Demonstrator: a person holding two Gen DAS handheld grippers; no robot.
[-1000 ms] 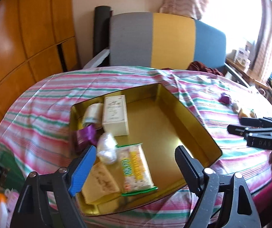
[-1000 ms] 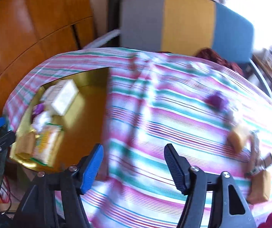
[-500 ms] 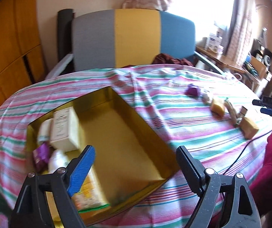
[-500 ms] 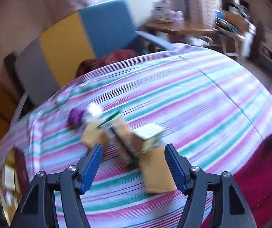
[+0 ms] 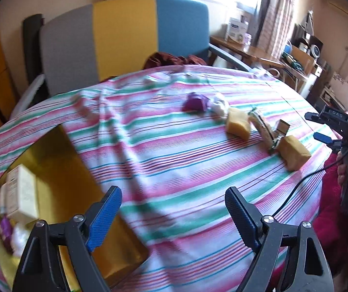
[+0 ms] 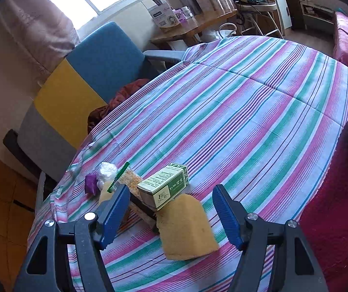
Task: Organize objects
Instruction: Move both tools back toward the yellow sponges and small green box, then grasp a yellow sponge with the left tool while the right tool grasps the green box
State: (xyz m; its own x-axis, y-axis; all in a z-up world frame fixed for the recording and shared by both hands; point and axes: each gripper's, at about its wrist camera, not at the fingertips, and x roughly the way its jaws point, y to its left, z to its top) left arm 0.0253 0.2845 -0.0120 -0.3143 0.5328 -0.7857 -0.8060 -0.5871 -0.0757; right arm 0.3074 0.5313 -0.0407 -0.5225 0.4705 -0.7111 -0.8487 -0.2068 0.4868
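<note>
Down at the left edge of the table (image 5: 174, 150), the gold tin (image 5: 59, 170) sits open on the striped cloth, holding a cream box (image 5: 22, 192) against its far-left wall, a purple packet (image 5: 4, 228) and a white wrapped lump (image 5: 19, 238) just beside it; motion blur smears them, and the tin's near end is cut off behind the left gripper (image 5: 174, 214), whose jaws stand wide apart and hold nothing.

Toward the right edge lies the loose cluster: a purple item (image 6: 90, 183), a clear-wrapped ball (image 6: 105, 171), a green-edged snack bag (image 6: 125, 178), a green-and-white carton (image 6: 166, 186) lying on its side, and a yellow sponge (image 6: 186, 228) touching the carton. A second sponge (image 5: 238, 123) is mostly hidden in the right wrist view. The right gripper (image 6: 171, 216) hangs spread open just over the sponge and carton, gripping neither. A dark flat object under the carton is hard to identify.
</note>
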